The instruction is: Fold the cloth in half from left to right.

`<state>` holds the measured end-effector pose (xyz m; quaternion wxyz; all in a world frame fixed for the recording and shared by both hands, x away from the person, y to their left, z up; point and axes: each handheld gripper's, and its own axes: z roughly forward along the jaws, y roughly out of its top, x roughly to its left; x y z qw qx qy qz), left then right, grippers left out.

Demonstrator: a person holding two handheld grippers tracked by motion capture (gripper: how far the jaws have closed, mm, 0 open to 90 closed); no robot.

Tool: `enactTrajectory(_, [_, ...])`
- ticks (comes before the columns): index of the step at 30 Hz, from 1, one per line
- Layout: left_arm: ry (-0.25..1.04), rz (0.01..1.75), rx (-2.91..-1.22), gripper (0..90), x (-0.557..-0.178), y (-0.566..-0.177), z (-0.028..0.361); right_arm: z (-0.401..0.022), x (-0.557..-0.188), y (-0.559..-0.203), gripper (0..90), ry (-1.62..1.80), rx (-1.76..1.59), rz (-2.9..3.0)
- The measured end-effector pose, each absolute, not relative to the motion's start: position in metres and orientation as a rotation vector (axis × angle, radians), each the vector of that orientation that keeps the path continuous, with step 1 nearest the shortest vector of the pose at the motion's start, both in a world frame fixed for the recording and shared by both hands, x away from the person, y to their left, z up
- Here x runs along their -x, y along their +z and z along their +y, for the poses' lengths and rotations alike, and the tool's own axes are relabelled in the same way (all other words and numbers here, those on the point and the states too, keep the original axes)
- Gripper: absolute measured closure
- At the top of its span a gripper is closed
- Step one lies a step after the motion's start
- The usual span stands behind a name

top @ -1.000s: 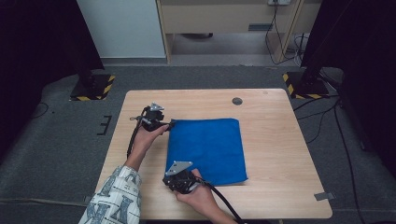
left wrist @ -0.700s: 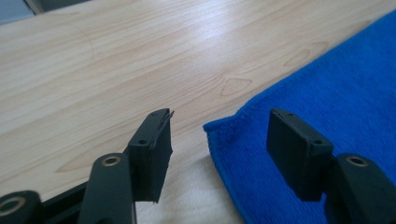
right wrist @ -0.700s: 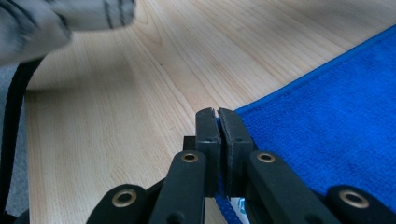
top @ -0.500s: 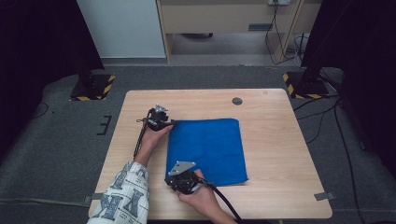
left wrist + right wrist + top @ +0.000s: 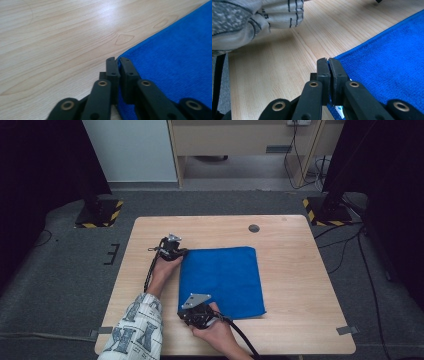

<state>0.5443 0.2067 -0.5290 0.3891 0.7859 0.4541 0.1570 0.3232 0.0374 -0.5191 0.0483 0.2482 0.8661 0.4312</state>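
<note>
Gripping the blue cloth at two corners, I had both tools down on the wooden table. My left gripper sat at the far left corner of the cloth; its jaws had just been closing and now stood together on the cloth's corner, a sliver of blue edge between the pads in the left gripper view. My right gripper was at the near left corner, jaws clamped on the hem, blue fabric showing in the thin slit between them in the right gripper view. Cloth lay flat and spread, roughly in the middle of the table, left edge running between my two tools. Patterned sleeve of my left arm came in from the bottom left, also seen top left in the right gripper view. Small dark round spot on the table beyond the cloth, well apart from it
</note>
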Motion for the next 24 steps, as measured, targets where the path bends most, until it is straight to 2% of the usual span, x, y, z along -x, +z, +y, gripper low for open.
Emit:
enactTrajectory(14, [0.445, 1.081, -1.993, 88.9, -0.538, -0.488, 0.194, 0.035, -0.319, -0.509, 88.9, 1.336, -0.755, 2.597])
enactTrajectory(24, [0.448, 1.115, -2.008, 88.9, -0.545, -0.485, 0.199, 0.035, -0.316, -0.499, 89.3, 1.365, -0.749, 2.537])
